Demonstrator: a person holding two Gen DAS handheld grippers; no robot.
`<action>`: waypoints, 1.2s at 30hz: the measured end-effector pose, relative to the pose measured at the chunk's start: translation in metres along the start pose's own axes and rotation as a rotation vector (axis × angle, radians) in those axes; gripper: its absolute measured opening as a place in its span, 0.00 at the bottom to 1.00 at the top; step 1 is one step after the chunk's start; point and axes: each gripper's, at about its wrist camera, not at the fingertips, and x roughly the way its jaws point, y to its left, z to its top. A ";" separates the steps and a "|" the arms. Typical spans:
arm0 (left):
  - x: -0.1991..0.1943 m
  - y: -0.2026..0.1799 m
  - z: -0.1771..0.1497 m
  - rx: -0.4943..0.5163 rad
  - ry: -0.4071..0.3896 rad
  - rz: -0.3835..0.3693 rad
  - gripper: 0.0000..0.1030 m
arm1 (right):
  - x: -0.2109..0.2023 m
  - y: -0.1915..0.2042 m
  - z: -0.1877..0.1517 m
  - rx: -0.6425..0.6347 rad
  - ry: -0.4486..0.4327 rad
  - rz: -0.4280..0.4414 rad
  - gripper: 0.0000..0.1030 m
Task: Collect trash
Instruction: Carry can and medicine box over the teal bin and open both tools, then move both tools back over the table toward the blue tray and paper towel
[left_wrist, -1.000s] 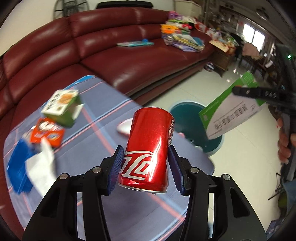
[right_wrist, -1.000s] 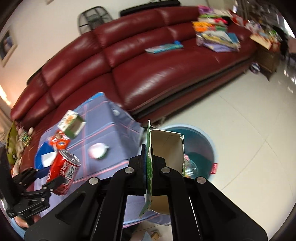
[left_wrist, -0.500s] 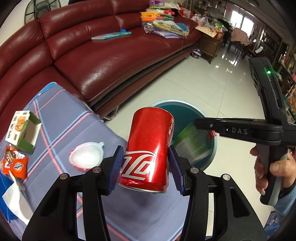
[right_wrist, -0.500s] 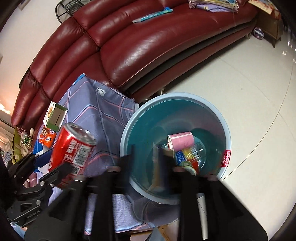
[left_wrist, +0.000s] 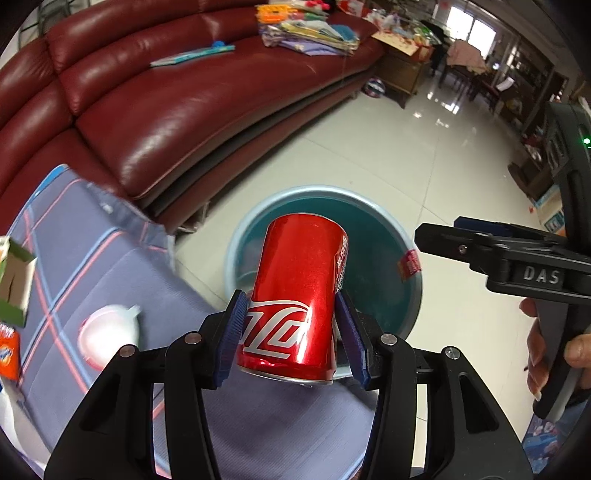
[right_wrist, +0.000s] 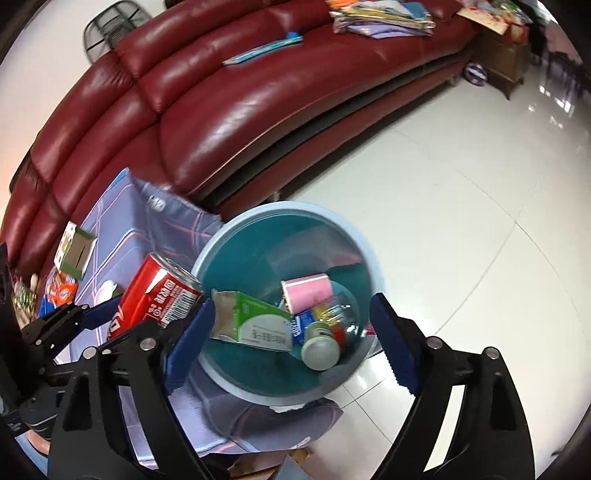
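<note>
My left gripper (left_wrist: 293, 332) is shut on a red cola can (left_wrist: 299, 295) and holds it upright above the table's edge, beside the teal trash bin (left_wrist: 413, 295). The can also shows in the right wrist view (right_wrist: 155, 295). My right gripper (right_wrist: 291, 339) is open and empty, directly above the bin (right_wrist: 258, 232). A green and white carton (right_wrist: 255, 321) lies inside the bin with a pink cup (right_wrist: 306, 291) and a plastic bottle (right_wrist: 321, 347).
A blue plaid cloth covers the table (left_wrist: 92, 266). On it lie a white lid (left_wrist: 107, 339), an open green box (left_wrist: 14, 280) and an orange packet (left_wrist: 7, 354). A red leather sofa (left_wrist: 166, 110) stands behind. White tiled floor surrounds the bin.
My right gripper opened over the bin and the green carton dropped in. My left gripper carried the can right, toward the bin.
</note>
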 end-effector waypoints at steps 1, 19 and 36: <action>0.004 -0.002 0.002 0.006 0.003 0.004 0.50 | 0.000 -0.002 0.001 0.008 -0.004 -0.006 0.83; -0.015 0.027 -0.011 -0.104 -0.021 0.063 0.70 | -0.004 0.003 -0.008 0.008 0.019 -0.015 0.84; -0.103 0.097 -0.089 -0.241 -0.090 0.171 0.73 | -0.020 0.107 -0.047 -0.127 0.025 0.090 0.85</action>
